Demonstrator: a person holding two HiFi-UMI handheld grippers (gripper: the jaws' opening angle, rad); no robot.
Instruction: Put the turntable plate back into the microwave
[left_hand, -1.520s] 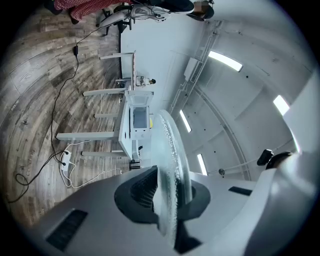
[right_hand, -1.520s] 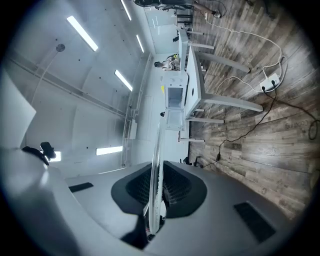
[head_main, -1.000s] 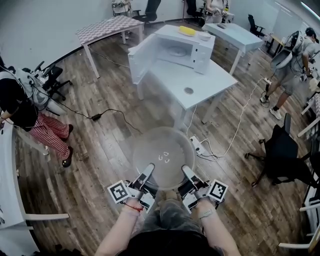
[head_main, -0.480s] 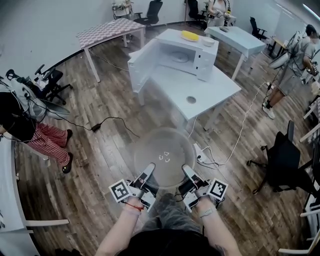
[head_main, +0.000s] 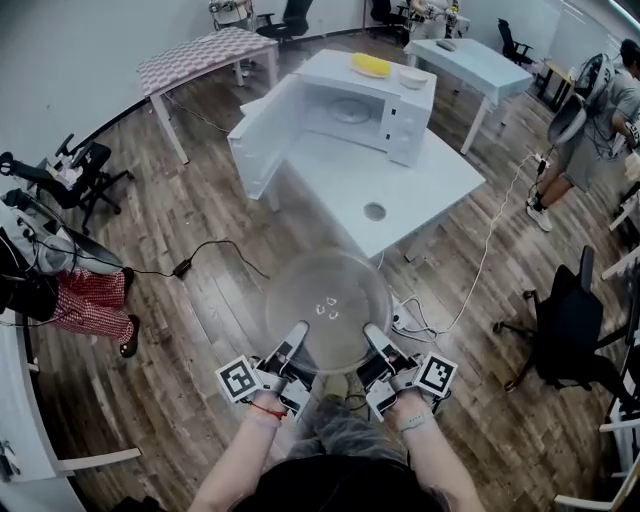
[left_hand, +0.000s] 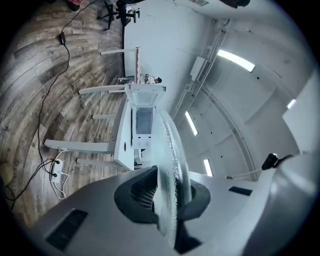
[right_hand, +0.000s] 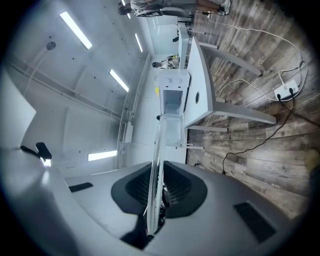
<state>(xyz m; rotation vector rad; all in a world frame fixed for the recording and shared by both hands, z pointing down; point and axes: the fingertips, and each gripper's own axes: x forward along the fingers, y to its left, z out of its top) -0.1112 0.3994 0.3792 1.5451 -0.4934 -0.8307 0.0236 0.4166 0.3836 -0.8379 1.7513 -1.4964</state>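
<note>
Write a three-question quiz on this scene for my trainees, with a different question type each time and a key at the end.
1. True or false: the door of the microwave stands open.
2. How many grippers are shut on the glass turntable plate? A) none B) one C) two
3. Fill in: the microwave stands on a white ____.

Key
1. True.
2. C: the left gripper and the right gripper each clamp its near rim.
3. table
</note>
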